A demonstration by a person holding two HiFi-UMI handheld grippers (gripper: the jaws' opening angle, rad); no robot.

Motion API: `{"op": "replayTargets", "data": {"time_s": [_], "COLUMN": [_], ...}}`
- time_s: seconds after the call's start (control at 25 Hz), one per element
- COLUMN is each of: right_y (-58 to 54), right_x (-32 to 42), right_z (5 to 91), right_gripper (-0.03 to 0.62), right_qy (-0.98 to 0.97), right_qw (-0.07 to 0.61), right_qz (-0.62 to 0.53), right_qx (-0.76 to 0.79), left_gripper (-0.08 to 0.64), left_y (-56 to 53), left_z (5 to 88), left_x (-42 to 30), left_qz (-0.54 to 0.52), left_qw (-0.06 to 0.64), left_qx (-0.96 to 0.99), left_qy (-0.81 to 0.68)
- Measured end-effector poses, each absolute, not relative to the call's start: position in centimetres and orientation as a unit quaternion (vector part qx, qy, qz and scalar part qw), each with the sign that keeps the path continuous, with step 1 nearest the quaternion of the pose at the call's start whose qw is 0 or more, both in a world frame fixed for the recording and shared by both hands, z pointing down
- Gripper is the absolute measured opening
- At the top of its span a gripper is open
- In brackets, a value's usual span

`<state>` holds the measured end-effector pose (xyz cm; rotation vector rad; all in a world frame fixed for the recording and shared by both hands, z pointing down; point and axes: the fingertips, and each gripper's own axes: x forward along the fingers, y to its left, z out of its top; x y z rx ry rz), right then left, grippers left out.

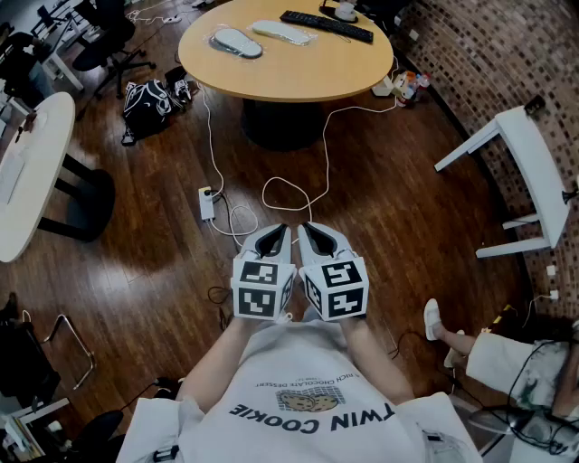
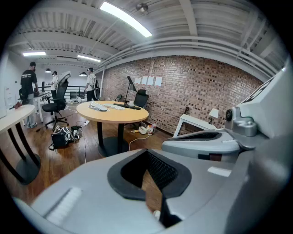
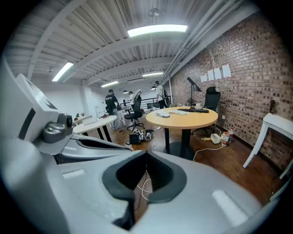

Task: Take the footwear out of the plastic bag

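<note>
Far ahead stands a round wooden table (image 1: 298,72). On it lie two pale slippers: one (image 1: 237,42) looks wrapped in clear plastic, the other (image 1: 282,33) lies beside it. The left gripper view shows them small (image 2: 98,107), and the right gripper view as well (image 3: 165,114). I hold my left gripper (image 1: 282,231) and right gripper (image 1: 306,230) side by side close to my chest, well short of the table. Both are shut with nothing between the jaws, as the left gripper view (image 2: 147,153) and right gripper view (image 3: 146,154) show.
A black keyboard (image 1: 326,25) lies on the round table. A white cable and power strip (image 1: 207,203) trail across the wooden floor. A black bag (image 1: 149,98) sits left of the table base. White tables stand at right (image 1: 534,163) and left (image 1: 27,163). A person's foot (image 1: 432,318) is at lower right.
</note>
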<state>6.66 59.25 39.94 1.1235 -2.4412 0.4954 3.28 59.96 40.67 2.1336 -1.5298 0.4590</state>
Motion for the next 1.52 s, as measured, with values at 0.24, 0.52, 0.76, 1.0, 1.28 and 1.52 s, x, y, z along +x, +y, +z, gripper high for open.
{"op": "replayTargets", "data": {"time_s": [0.24, 0.52, 0.76, 1.0, 1.28, 1.52], "right_y": [55.6, 48.1, 39.0, 30.9, 24.7, 19.7], "right_x": [6.5, 5.7, 4.9, 5.3, 5.8, 5.8], "right_z": [40.8, 42.1, 42.1, 41.7, 41.7, 41.9], "right_gripper": [0.003, 0.002, 0.002, 0.002, 0.002, 0.002], "right_qy": [-0.870, -0.873, -0.889, -0.899, -0.903, -0.903], "right_qw": [0.199, 0.196, 0.197, 0.197, 0.191, 0.184], "right_qz": [0.186, 0.201, 0.207, 0.213, 0.216, 0.213], "right_qx": [0.411, 0.399, 0.358, 0.328, 0.319, 0.326], "left_gripper": [0.003, 0.003, 0.003, 0.003, 0.003, 0.003], "left_y": [56.4, 48.9, 40.3, 32.2, 25.8, 20.7], "left_z": [41.5, 42.7, 42.6, 42.4, 42.4, 42.5], "left_x": [3.3, 2.8, 2.0, 2.5, 3.6, 3.6], "left_qz": [0.175, 0.190, 0.201, 0.212, 0.222, 0.228], "left_qw": [0.236, 0.240, 0.243, 0.243, 0.231, 0.224], "left_qx": [0.784, 0.777, 0.754, 0.737, 0.737, 0.743], "left_qy": [-0.546, -0.551, -0.576, -0.594, -0.595, -0.588]}}
